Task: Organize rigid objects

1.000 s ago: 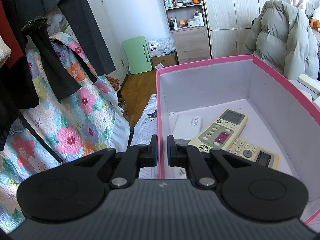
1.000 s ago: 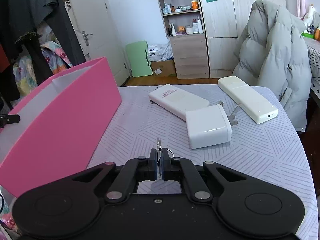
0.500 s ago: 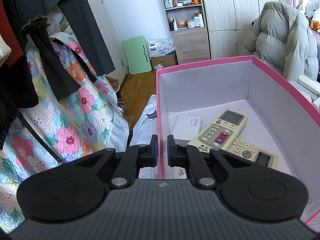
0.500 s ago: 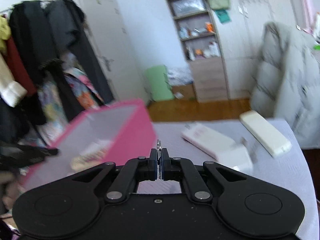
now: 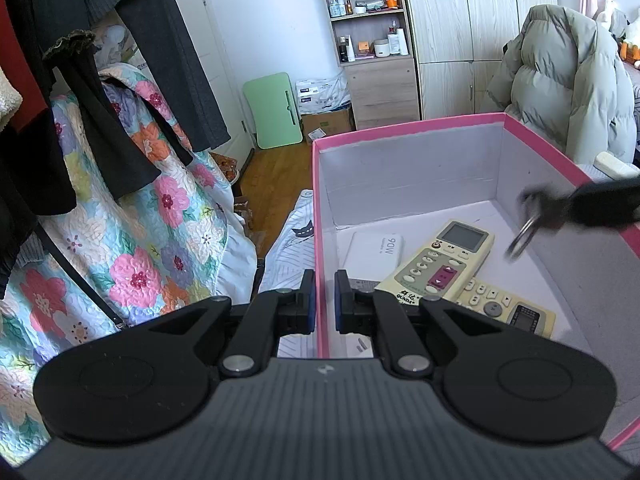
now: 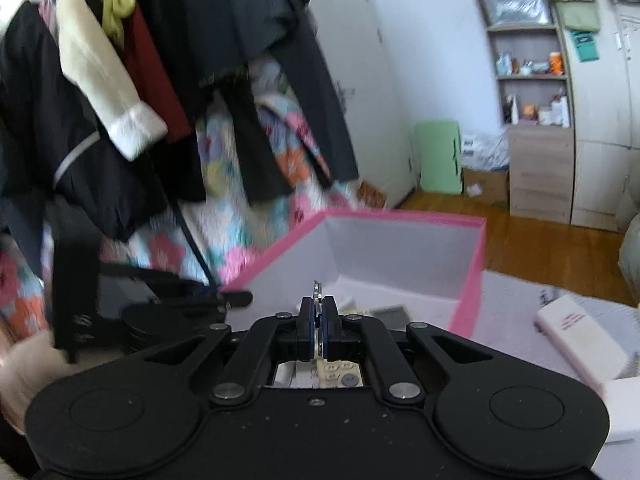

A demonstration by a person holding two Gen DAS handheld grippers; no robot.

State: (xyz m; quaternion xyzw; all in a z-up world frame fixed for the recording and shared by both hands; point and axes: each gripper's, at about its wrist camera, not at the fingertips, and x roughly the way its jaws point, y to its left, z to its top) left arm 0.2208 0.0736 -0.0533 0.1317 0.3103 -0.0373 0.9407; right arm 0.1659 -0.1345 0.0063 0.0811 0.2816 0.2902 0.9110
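My left gripper is shut on the near left wall of the pink box. Inside lie two cream remotes, one across the other, and a white power bank. My right gripper is shut on a thin metal key with a ring and holds it above the box. In the left wrist view the right gripper reaches over the box's right wall, with the key ring hanging blurred.
A white power bank and a white charger block lie on the grey patterned tablecloth right of the box. A clothes rack with dark coats and a floral quilt stand to the left. A padded jacket hangs behind the box.
My right gripper rose from the table with the key and swung left over the pink box. My left gripper kept its hold on the box wall.
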